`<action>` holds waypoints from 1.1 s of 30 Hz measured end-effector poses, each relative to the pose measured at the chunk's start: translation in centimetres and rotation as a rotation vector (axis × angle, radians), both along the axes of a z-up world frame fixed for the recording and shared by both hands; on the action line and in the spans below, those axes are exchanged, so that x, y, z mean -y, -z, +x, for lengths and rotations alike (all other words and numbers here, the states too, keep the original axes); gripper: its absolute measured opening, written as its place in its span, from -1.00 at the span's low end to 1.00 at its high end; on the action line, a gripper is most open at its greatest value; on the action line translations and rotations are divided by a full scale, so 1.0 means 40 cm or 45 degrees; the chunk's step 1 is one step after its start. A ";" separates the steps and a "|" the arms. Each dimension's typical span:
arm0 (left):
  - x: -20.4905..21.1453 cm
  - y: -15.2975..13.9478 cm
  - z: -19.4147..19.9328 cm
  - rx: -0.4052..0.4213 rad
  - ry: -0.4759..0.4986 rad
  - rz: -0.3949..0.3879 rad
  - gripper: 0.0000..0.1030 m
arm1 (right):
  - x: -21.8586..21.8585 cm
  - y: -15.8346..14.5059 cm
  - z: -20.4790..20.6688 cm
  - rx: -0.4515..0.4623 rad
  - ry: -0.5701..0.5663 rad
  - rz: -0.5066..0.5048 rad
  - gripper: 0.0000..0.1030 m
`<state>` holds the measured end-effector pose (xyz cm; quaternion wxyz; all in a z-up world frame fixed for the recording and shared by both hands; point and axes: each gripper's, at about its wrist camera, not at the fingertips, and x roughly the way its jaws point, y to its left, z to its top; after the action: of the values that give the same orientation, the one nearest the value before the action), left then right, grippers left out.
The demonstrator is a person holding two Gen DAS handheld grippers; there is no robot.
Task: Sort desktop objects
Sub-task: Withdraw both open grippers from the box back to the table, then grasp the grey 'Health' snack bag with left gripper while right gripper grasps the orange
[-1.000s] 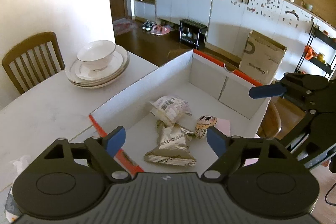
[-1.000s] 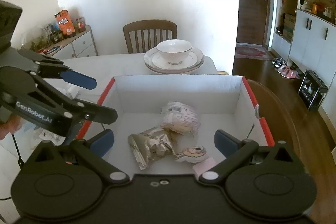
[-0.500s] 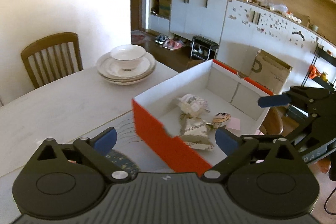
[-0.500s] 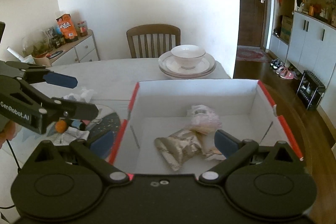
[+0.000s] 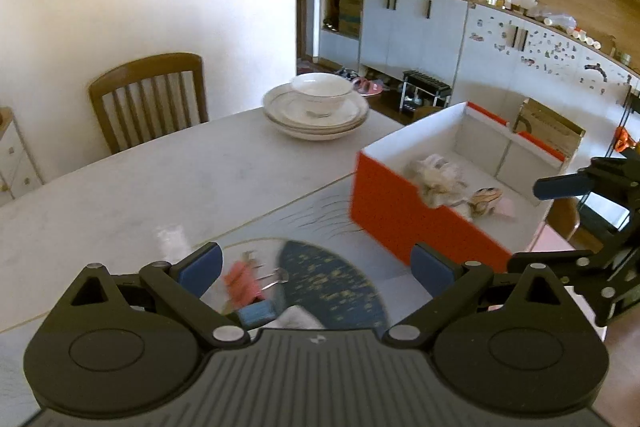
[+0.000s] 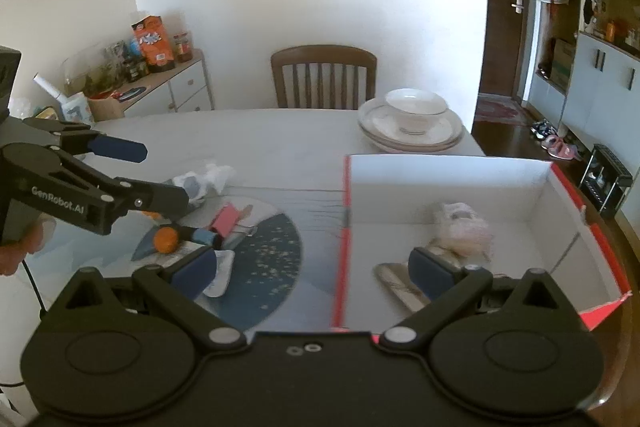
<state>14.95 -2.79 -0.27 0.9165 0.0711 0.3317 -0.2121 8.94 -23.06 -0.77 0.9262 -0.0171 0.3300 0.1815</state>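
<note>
Both jaws are standing wide with nothing between them: the left hand-held gripper [image 5: 316, 263] is hanging over the clutter on the bench [image 5: 168, 179], the right hand-held gripper [image 6: 312, 267] straddling the red box [image 6: 340, 239] wall. Snack wrappers [image 6: 460, 227] are already lying inside. The loose pile [image 6: 192, 227] is overlapping, so a grab risks dragging neighbours or rolling the orange ball [image 6: 166, 239] away.
</note>
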 end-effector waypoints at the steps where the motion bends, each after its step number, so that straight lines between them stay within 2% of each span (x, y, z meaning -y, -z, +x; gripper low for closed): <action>1: -0.017 0.001 0.001 0.006 -0.009 0.003 0.96 | -0.014 0.001 -0.002 0.000 -0.001 -0.002 0.99; 10: -0.153 0.022 0.029 0.024 -0.089 0.045 0.96 | -0.135 0.029 -0.003 -0.013 -0.026 -0.032 0.99; 19: -0.240 0.064 0.079 0.003 -0.144 0.096 0.96 | -0.245 0.072 0.022 -0.036 -0.026 -0.068 0.99; 33: -0.273 0.134 0.197 -0.105 -0.135 0.120 0.96 | -0.382 0.153 0.127 -0.077 0.010 -0.105 0.98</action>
<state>22.84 8.13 -5.63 0.9076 0.0876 0.3821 -0.1503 14.01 -7.77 -6.91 0.9150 -0.0485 0.3651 0.1646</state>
